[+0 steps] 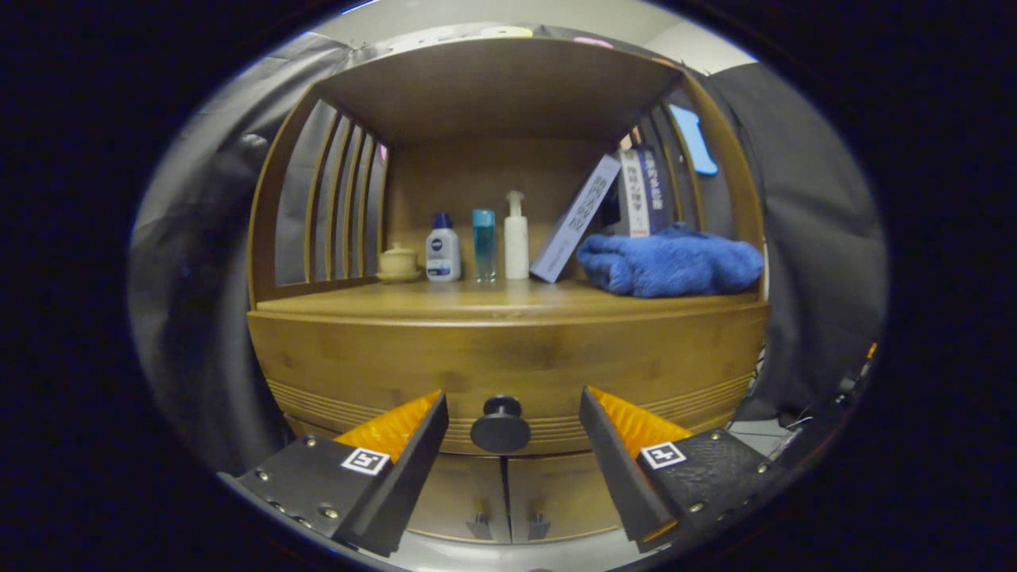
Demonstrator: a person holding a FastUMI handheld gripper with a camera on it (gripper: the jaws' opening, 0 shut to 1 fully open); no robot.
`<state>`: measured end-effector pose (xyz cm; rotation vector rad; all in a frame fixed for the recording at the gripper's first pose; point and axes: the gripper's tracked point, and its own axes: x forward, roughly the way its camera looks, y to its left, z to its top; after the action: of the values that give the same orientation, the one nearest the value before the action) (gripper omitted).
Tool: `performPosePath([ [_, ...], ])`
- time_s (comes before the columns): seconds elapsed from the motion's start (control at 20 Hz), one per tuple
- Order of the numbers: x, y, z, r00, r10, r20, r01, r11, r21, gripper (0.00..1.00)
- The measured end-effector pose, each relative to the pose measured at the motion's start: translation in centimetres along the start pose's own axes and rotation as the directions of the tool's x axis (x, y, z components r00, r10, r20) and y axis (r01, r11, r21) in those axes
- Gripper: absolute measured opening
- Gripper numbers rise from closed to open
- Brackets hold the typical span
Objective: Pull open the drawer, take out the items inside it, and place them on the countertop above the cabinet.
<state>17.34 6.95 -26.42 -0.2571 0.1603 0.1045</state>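
— Straight ahead of my gripper (512,413) sat the drawer (508,361), its wooden front fully flush with the cabinet (508,492). It was closed when I looked.

— And the fingers?

— Spread wide apart, gripping nothing. The round dark knob (500,425) stood in the gap between the two tips, roughly centred, and neither finger touched it. I could not tell how far short of it they were.

— Could you see what was inside the drawer?

— No, the front hid all of it. Below the drawer I saw two small doors (508,496) with little dark handles, side by side.

— What was on the countertop?

— The countertop (477,300) above the drawer already carried a row of things against the back panel. From my left: a small lidded ceramic pot (399,262), a white bottle with a dark blue cap (442,248), a slim clear blue bottle (484,244), and a white pump bottle (516,236), all upright and near one another. Beside the pump bottle a pale book (576,218) leaned over, tilted, with more books (643,191) upright behind it. A folded blue towel (671,262) lay at the right end, in front of those books.

— Any free space?

— I saw bare wood along the front strip of the countertop.
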Motion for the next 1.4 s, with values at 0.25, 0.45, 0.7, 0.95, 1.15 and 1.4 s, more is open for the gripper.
performPosePath([
  [0.25,0.6,0.5,-0.7,1.0,-0.01,-0.006,0.01,1.0,0.024,0.42],
  [0.45,1.0,0.5,-0.9,0.999,-0.029,-0.014,0.029,0.999,0.04,0.42],
  [0.7,0.0,0.4,-0.9,0.999,-0.022,0.035,0.022,1.0,0.0,0.34],
  [0.95,-2.8,0.7,-1.5,1.0,0.008,0.02,-0.008,1.0,0.019,0.29],
  [1.15,-6.3,0.7,-1.8,1.0,-0.005,0.015,0.005,1.0,0.008,0.29],
  [1.4,-11.1,0.6,-2.3,1.0,-0.001,-0.001,0.001,1.0,0.002,0.29],
])
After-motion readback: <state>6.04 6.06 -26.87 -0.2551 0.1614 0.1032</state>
